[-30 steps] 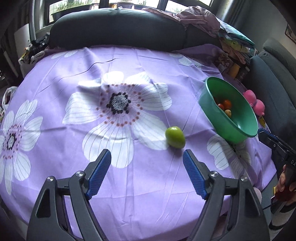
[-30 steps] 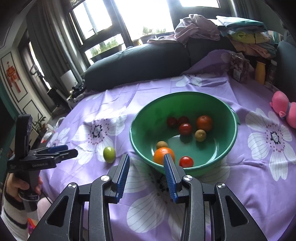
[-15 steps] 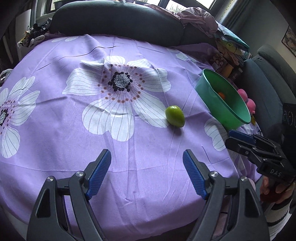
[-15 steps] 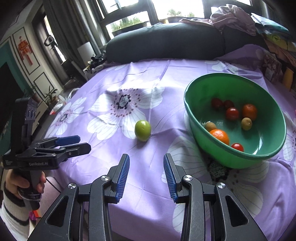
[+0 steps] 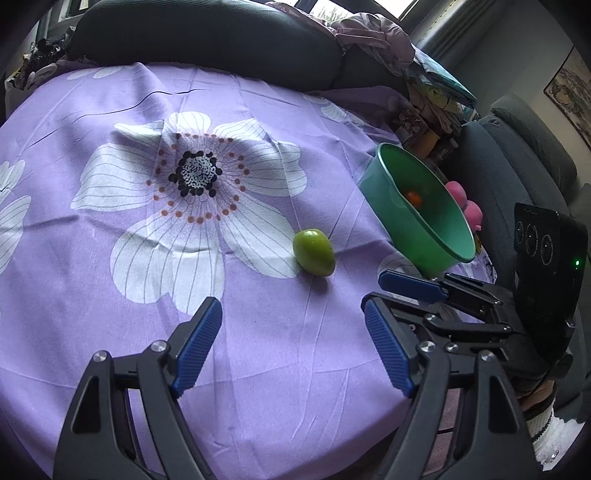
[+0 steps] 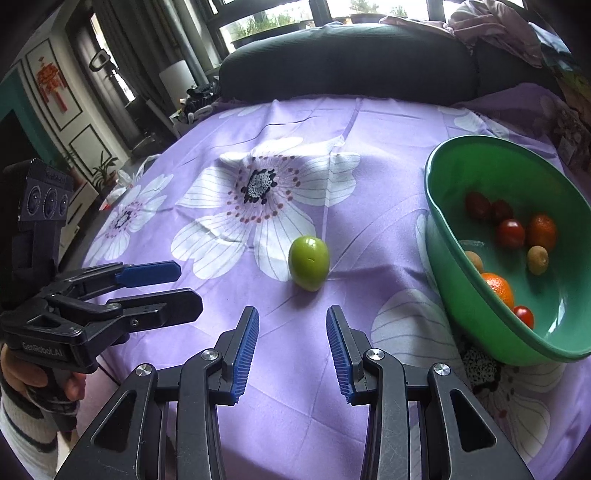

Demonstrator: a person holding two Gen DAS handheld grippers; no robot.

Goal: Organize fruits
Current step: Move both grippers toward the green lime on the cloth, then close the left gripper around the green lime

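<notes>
A green fruit point(image 5: 314, 252) lies alone on the purple flowered cloth point(image 5: 184, 177), left of a green bowl point(image 5: 439, 236). In the right wrist view the green fruit point(image 6: 308, 262) sits just ahead of my open, empty right gripper point(image 6: 291, 328). The green bowl point(image 6: 461, 280) at the right holds several red, orange and brownish fruits. My left gripper point(image 5: 291, 332) is open wide and empty, a short way in front of the fruit. The right gripper point(image 5: 406, 295) also shows in the left wrist view, and the left gripper point(image 6: 173, 288) in the right wrist view.
A dark sofa back point(image 6: 351, 62) with piled clothes point(image 5: 373, 33) runs behind the table. Pink toys point(image 5: 465, 206) lie beyond the bowl. The cloth drops off at the near table edge point(image 5: 295, 454). Small jars and packets point(image 5: 424, 136) stand at the far right.
Both grippers have moved toward the green fruit, which looks larger and more centred in the right wrist view. The right gripper has swung left away from the bowl. Jaw openings are unchanged.
</notes>
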